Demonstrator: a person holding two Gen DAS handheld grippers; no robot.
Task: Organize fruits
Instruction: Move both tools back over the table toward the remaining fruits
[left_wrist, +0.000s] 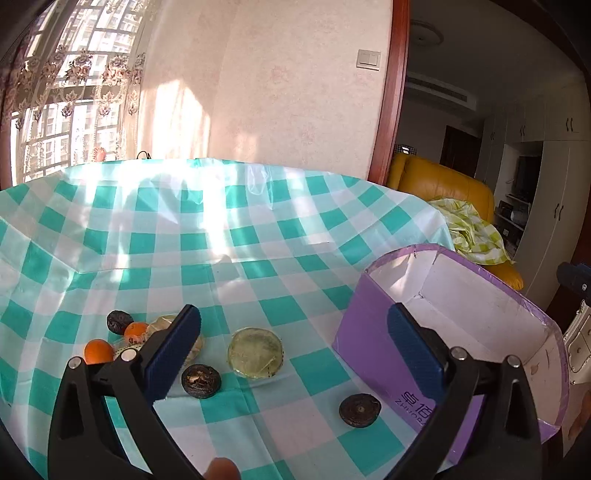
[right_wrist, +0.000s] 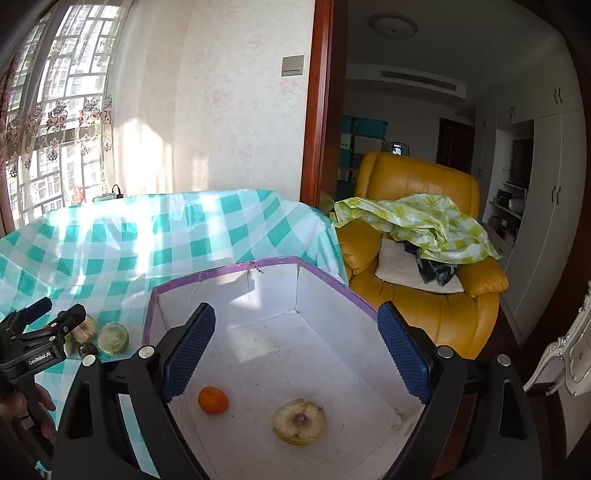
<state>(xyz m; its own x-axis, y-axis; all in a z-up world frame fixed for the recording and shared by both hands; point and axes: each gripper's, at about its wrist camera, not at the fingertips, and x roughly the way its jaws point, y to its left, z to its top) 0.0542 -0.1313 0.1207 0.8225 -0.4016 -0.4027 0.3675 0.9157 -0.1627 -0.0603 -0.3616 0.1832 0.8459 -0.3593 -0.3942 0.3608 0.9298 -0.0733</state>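
You are in the middle of the sorting, I think: some fruits are in the purple box (right_wrist: 258, 354) already, and others wait on the checked tablecloth (left_wrist: 221, 236). Your right gripper (right_wrist: 297, 354) hangs over the open box with its jaws apart and nothing between them; below it, on the white floor of the box, lie a small orange (right_wrist: 213, 400) a little to the left and a pale cut fruit half (right_wrist: 299, 422) almost straight under the gap. So this hand seems free for a new fruit. Your left gripper (left_wrist: 295, 354) is also open wide and empty, low over the cloth. Just ahead, between its fingers, lies a pale green fruit slice (left_wrist: 256, 353), and close beside the left finger a dark wrinkled fruit (left_wrist: 201, 381). Another dark round fruit (left_wrist: 360, 410) lies nearer the right finger, just beside the box wall. Behind the left finger are two more small oranges (left_wrist: 98, 351) and one dark fruit (left_wrist: 119, 322). For the next move, I would lower the left gripper over one fruit only and close gently, because the slice looks flat and slippery.
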